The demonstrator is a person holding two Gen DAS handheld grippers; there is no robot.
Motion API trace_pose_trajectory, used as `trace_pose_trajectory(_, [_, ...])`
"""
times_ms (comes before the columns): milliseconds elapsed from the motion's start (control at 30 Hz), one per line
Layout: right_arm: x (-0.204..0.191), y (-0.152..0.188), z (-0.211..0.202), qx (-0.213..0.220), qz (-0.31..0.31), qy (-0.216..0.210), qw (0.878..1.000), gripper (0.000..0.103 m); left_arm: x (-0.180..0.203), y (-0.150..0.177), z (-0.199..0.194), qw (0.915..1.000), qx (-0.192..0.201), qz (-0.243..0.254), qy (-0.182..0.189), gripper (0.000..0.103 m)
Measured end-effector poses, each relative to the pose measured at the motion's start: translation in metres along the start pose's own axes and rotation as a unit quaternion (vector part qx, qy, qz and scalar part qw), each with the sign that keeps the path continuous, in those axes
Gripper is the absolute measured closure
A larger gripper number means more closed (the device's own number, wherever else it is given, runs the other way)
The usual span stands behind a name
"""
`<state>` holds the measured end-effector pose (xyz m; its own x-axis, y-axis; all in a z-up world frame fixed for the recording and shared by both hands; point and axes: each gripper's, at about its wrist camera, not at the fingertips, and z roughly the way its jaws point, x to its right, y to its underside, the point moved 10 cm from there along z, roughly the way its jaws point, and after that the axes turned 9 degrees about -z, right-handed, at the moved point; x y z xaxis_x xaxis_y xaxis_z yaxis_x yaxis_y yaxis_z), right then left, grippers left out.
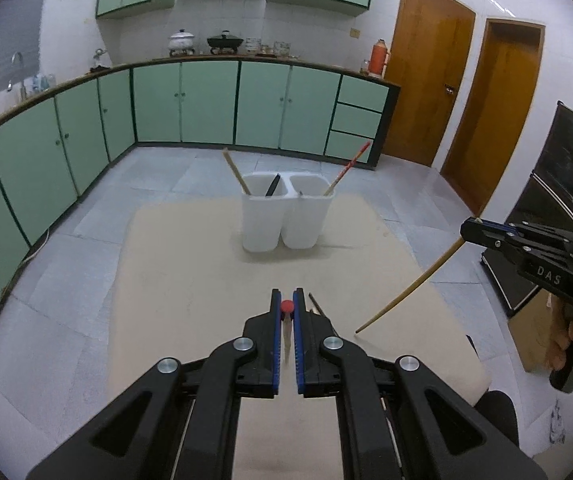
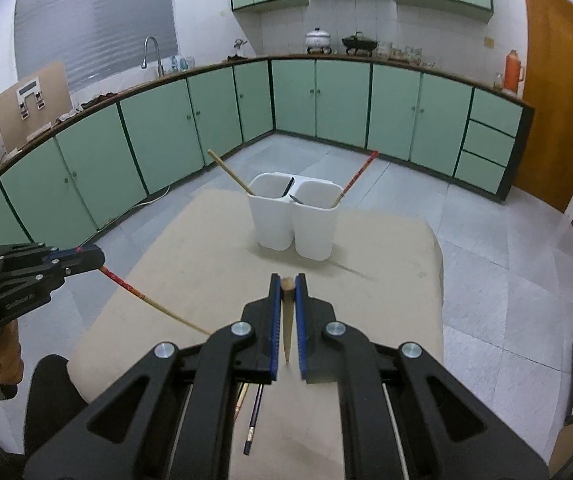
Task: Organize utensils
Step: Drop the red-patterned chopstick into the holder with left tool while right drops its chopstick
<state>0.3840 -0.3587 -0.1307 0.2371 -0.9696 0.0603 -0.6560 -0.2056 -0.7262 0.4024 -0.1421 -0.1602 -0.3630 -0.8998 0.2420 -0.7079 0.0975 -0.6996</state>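
The left gripper (image 1: 287, 300) is pressed together on a red-topped chopstick with a pale tapered tip (image 1: 286, 322), whose shaft slants down toward the beige table top (image 1: 190, 272); seen from the right wrist view, that same red-patterned shaft (image 2: 142, 294) runs from the jaws to a point near the table. The right gripper (image 2: 287, 286) is likewise clamped on a plain tan wooden chopstick (image 2: 287, 320), held at its blunt end with the taper hanging down. Ahead, near the far edge of the table, stands the white plastic two-compartment utensil holder (image 1: 282, 216), with a tan chopstick (image 1: 236, 172) leaning in its left compartment and a red one (image 1: 350, 166) in its right, each beside a dark utensil whose kind cannot be made out. A dark slim stick (image 2: 255, 420) lies on the table beneath the right gripper. The carry-to-holder step appears to be in hand. The next move would call for each stick to be brought over the matching compartment, tipped upright, and let go only once the tip is inside the rim.
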Motion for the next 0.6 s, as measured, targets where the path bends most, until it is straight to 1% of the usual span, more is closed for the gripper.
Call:
trace_pose_trajectory(167, [0.003,-0.027,-0.003,-0.010,-0.012,0.000,1.000,0.097,0.006,-0.038,-0.004,0.9999,0.003,0.011,0.002,0.098])
trace_pose_trajectory(267, [0.006,-0.051,-0.008,-0.012,-0.023,0.005,1.000,0.097,0.011,-0.064,-0.007,0.9997,0.013,0.019,-0.002,0.098])
trace_pose_trajectory(400, [0.020,-0.093,-0.018,-0.002,-0.022,0.012,1.000,0.097,0.019,-0.105,-0.010,0.9993,0.030,0.023,-0.004,0.098])
trace_pose_trajectory(600, [0.037,-0.153,-0.020,0.017,-0.008,0.019,1.000,0.097,0.022,-0.169,-0.006,0.9977,0.064,0.014,-0.012,0.098])
